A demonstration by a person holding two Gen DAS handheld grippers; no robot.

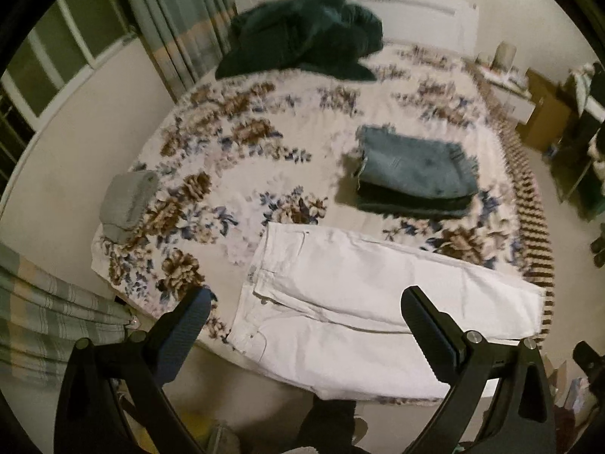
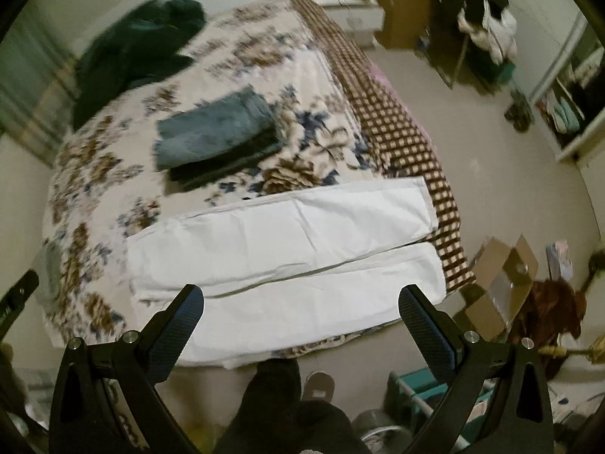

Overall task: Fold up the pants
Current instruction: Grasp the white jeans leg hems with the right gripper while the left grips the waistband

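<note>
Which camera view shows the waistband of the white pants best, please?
The left wrist view: the waistband, with its pocket seams, lies in plain sight. The right wrist view shows mainly the two legs of the white pants, its waist end blurred.

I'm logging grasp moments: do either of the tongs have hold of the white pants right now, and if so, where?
Nothing is held. The left tongs and right tongs are both wide open above the white pants, which lie flat on the bed.

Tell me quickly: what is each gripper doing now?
Left gripper: open, holding nothing, above the white pants.
Right gripper: open, holding nothing.
</note>
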